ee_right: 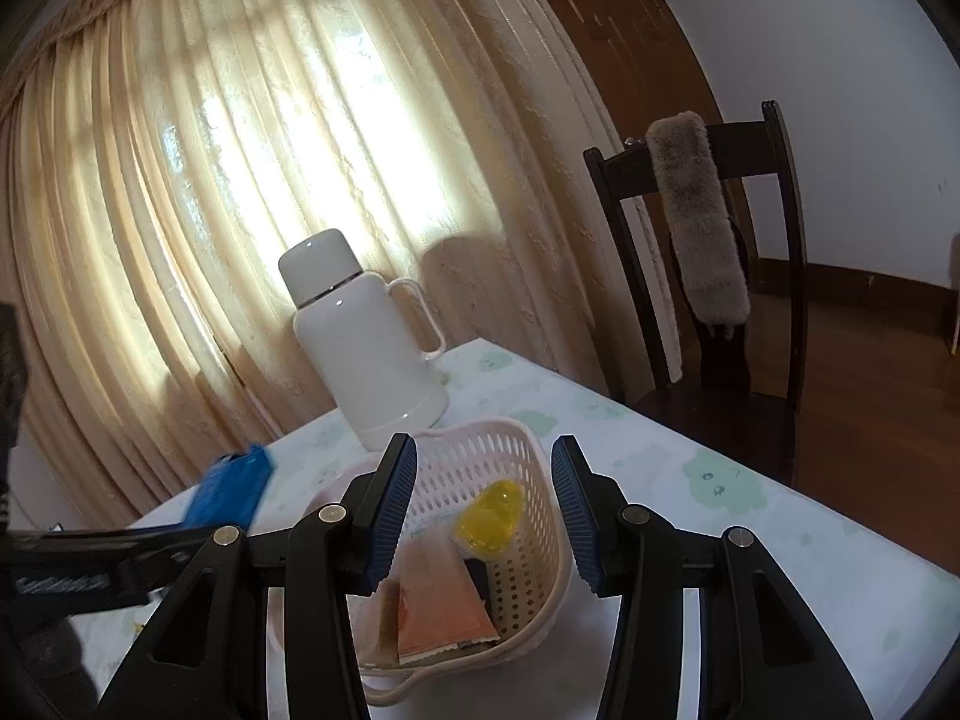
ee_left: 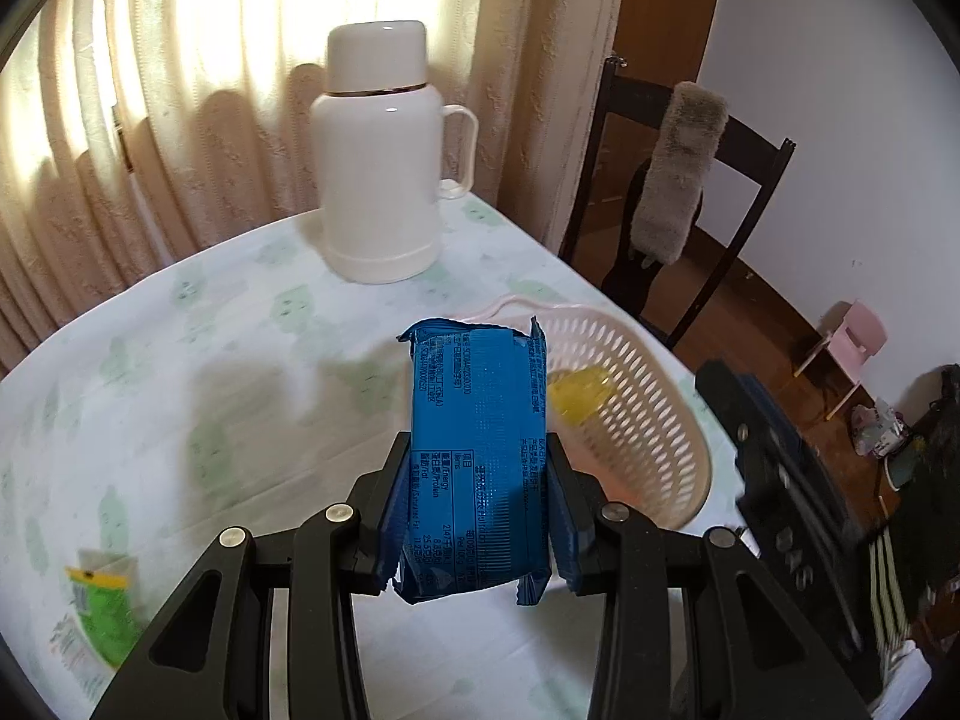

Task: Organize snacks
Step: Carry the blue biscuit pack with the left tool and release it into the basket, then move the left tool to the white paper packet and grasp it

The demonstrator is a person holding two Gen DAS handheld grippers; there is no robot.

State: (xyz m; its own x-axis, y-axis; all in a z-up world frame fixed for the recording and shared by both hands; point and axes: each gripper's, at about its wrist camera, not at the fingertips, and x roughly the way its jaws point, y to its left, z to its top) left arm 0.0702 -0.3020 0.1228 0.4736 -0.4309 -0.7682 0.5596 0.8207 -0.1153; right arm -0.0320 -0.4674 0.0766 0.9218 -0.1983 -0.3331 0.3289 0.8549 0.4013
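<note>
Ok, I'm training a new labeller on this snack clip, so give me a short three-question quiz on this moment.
1. True or false: the left gripper is shut on the blue packet.
2. Which snack lies in the pink basket? A) yellow jelly cup B) banana C) red can
3. What tall white item stands near the curtain?

Key: 1 true. 2 A. 3 the white thermos.

White thermos jug (ee_left: 379,159) stands on the patterned tablecloth (ee_left: 180,360); dark chair (ee_right: 708,276) beside the curtain (ee_right: 180,180)
</note>
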